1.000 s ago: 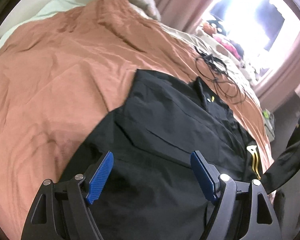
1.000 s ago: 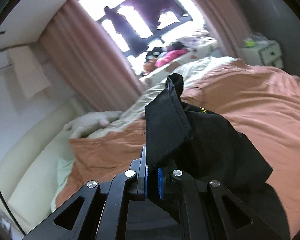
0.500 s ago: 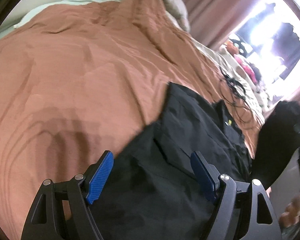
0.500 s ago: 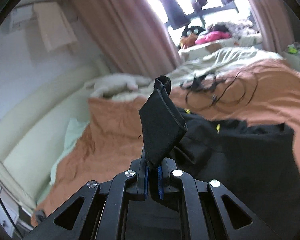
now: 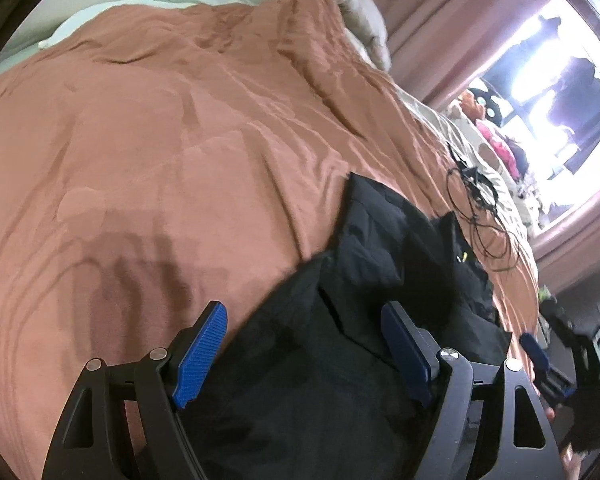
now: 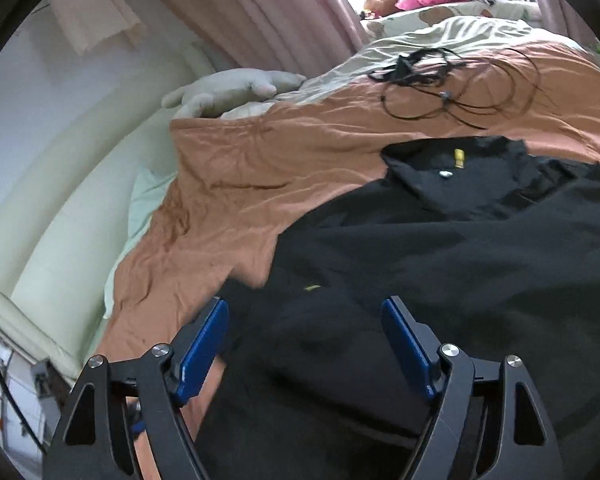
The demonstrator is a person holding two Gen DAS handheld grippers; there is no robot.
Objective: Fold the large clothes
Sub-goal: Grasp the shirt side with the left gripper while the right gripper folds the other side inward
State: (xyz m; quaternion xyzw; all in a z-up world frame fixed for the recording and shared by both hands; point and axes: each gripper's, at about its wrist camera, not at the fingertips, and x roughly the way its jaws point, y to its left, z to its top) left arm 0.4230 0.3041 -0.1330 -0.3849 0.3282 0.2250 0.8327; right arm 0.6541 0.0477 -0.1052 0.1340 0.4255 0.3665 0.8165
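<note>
left gripper (image 5: pixel 304 344): jaws apart, empty | right gripper (image 6: pixel 304 340): jaws apart, empty | black fabric jacket (image 6: pixel 440 248): spread on rust-orange bedspread (image 5: pixel 160 152)

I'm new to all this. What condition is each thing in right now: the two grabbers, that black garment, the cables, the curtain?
Left gripper: jaws open, empty.
Right gripper: jaws open, empty.
Black garment: lying on the orange bedspread, partly folded, rumpled.
Black cables: tangled, loose on the bed.
Curtain: drawn aside.
</note>
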